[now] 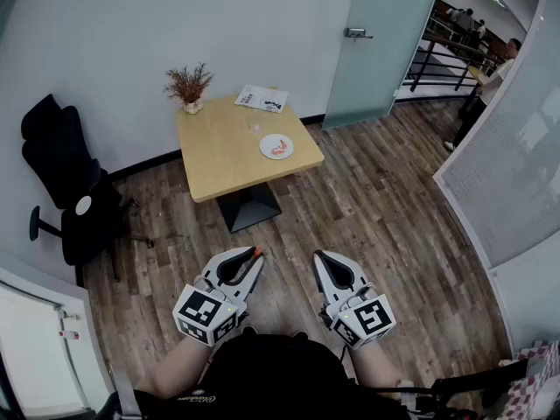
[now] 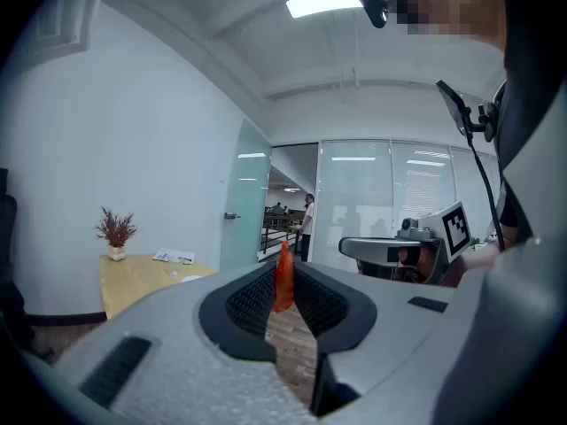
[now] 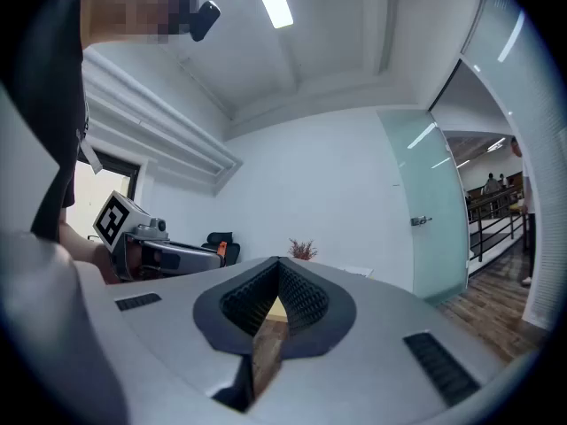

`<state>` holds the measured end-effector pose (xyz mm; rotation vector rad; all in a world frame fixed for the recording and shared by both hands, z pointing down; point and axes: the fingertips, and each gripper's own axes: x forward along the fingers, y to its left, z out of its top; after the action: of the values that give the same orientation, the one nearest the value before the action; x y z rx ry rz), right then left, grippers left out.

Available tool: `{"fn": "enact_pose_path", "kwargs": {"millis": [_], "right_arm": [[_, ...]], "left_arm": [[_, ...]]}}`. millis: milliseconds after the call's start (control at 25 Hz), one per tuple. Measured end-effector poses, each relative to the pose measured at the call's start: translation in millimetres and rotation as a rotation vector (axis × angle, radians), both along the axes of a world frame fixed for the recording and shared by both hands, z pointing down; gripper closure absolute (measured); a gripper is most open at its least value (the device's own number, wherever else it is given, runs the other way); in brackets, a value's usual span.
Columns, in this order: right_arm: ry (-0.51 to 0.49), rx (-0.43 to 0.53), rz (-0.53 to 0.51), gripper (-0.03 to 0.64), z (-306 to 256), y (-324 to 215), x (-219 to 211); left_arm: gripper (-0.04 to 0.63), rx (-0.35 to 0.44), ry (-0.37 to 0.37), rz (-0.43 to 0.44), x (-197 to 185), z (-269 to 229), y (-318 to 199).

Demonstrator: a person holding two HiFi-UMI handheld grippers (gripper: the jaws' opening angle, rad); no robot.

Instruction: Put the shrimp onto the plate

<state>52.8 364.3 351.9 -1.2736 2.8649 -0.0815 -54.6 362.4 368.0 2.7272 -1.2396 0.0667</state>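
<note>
Shrimp [image 2: 283, 277], orange and upright, is pinched at the jaw tips of the left gripper [image 1: 253, 257], held low in front of the standing person. Right gripper [image 1: 319, 259] beside it is clenched on nothing. Across the wooden floor, well apart from both, a table [image 1: 223, 160] carries the white plate [image 1: 267, 143], where an orange shape [image 1: 280, 148] already lies, perhaps another shrimp. The pick-up looks done; the carry to the table and the placing remain.
</note>
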Motion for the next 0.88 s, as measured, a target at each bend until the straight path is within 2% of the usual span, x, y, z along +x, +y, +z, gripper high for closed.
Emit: {"fn": "enact_pose_path", "kwargs": {"millis": [480,880], "right_arm": [[0.028,-0.042,-0.030,0.615,12.6,-10.5,-8.7],[0.018,-0.072,-0.010,0.614,22.2,-25.8,-39.0]], "left_arm": [[0.532,-0.005,0.007,-0.005,-4.1,4.8,-9.8],[0.534,-0.020,0.036,-0.019,-41.1,15.7,-21.8]]}}
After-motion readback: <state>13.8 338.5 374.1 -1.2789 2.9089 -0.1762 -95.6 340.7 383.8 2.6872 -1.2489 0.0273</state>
